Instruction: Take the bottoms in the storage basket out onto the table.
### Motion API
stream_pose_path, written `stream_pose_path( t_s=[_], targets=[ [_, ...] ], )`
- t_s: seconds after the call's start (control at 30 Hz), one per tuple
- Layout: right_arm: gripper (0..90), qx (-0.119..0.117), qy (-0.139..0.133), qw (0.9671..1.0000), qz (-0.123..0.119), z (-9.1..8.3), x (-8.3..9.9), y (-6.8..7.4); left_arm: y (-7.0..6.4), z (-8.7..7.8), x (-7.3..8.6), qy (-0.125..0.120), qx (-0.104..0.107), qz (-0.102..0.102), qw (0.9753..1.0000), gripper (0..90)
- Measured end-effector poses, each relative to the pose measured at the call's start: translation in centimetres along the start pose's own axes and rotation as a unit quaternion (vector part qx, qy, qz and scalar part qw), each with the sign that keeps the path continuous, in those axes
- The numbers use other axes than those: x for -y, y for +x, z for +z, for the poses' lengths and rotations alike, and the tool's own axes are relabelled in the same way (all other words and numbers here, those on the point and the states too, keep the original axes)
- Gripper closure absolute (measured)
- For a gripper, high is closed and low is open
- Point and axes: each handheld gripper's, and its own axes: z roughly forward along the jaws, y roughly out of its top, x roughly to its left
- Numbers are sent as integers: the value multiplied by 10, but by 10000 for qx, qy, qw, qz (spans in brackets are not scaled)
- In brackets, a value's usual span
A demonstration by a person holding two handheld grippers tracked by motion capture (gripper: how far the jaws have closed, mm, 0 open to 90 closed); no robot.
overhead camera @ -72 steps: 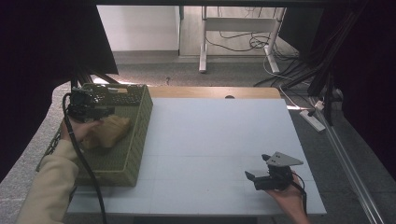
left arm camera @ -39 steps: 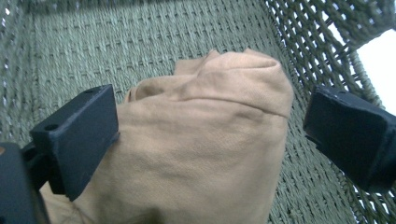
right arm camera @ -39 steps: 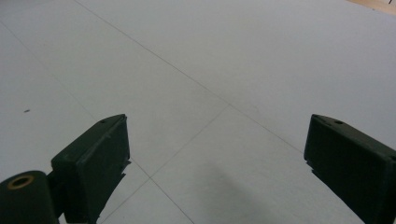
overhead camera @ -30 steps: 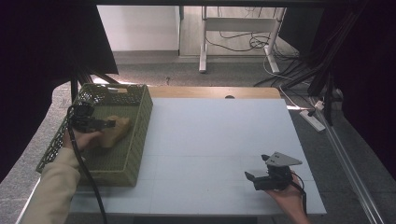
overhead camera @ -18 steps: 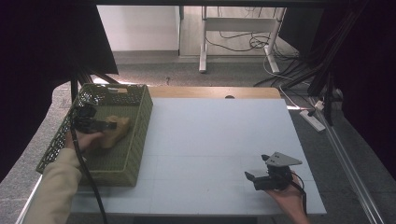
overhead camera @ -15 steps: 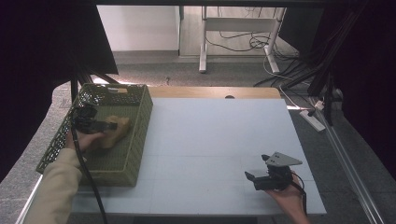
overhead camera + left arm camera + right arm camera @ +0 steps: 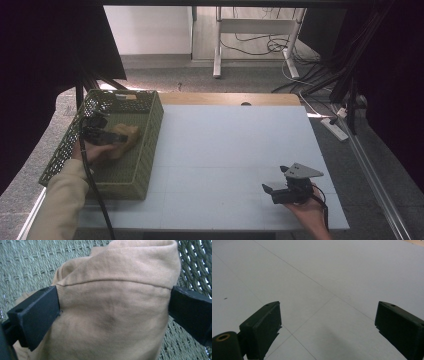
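Tan cloth (image 7: 112, 302), folded into a soft bundle, is lying inside a green woven basket (image 7: 145, 150) at the left edge of a pale grey table (image 7: 230, 150). The person's left hand is reaching down into the basket with the left gripper (image 7: 107, 136), and its two black jaws are standing wide apart on either side of the bundle. In the left gripper view the jaws are touching or almost touching the cloth at its flanks, but the fabric is not looking pinched, so the claw is reading as wide rather than clamped. Judging from this, the gripper is placed to straddle the thickest fold so that closing would catch several layers at once.

Apart from the cloth, the basket seems to be holding nothing else; its woven floor is showing around the bundle.

At the near right corner of the table the right gripper (image 7: 284, 192) is resting low in the person's right hand, well apart from the basket. Its jaws are spread wide over bare tabletop, holding nothing, likely waiting its turn.
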Motion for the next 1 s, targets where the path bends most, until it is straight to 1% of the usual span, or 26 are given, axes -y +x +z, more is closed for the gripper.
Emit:
stream_pose_path(
  t_s=[0.1,0.2,0.23,0.37,0.6,0.73,0.8,0.83,0.9,1.0],
  targets=[
    [67,4,5,10000,0,0,0,0,1,1,0,30,32,-11,10000,0],
    [67,4,14,10000,-5,0,0,0,0,5,0,173,65,-18,9998,0],
    [67,4,16,10000,-4,0,0,0,0,6,0,233,59,9,9997,0],
    [66,7,18,10000,-4,0,0,0,-3,9,-1,323,-18,99,9994,0],
    [67,6,26,10000,-3,1,0,0,-3,14,-1,381,-12,133,9992,0],
    [66,14,23,10000,1,1,0,0,-3,17,-1,407,-60,161,9990,3],
    [67,17,26,10000,-2,1,0,0,-3,17,-1,411,-90,150,9990,50],
    [67,19,29,10000,-4,1,0,0,-2,17,-1,384,-76,90,9992,91],
    [66,33,34,10000,0,1,0,0,-1,16,0,346,-78,48,9994,141],
    [67,37,36,10000,9,1,1,0,0,14,0,328,-138,65,9993,211]
  ],
)
